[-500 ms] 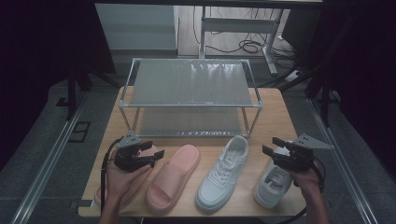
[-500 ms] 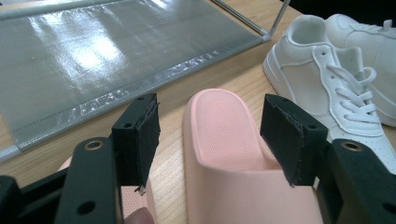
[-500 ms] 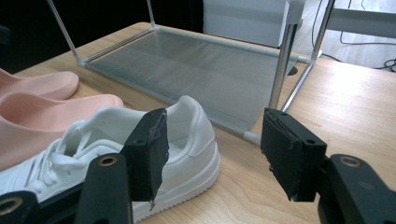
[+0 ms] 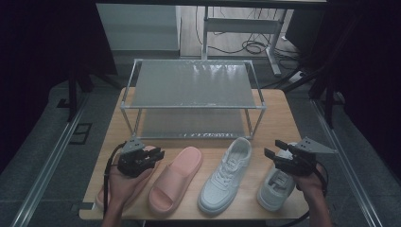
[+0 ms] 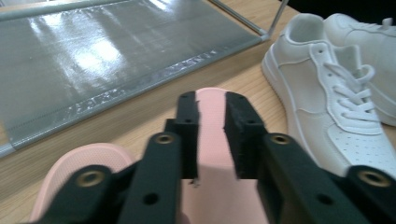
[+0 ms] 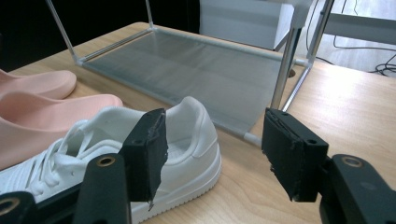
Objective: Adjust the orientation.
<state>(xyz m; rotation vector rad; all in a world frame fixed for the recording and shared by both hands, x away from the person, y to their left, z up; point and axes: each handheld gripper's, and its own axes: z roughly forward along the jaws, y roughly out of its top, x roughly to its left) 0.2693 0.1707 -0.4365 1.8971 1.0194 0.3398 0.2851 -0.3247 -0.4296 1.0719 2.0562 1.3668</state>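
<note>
Two pink slippers and two white sneakers lie in a row on the wooden table. My left gripper (image 4: 158, 153) hovers over the left slipper (image 4: 106, 194), pointing toward the right slipper (image 4: 175, 182). In the left gripper view its jaws (image 5: 212, 135) stand a narrow gap apart, with the right slipper (image 5: 210, 100) showing through the gap. My right gripper (image 4: 273, 147) sits above the right sneaker (image 4: 272, 189), open wide. In the right gripper view the left sneaker's heel (image 6: 187, 135) lies beyond its jaws (image 6: 217, 149), with nothing between them.
A two-tier metal shoe rack (image 4: 191, 85) with grey shelves stands at the back of the table (image 4: 279, 118), just beyond the shoes. Dark floor, cables and a desk frame lie behind it. The table's front edge runs close under the shoes.
</note>
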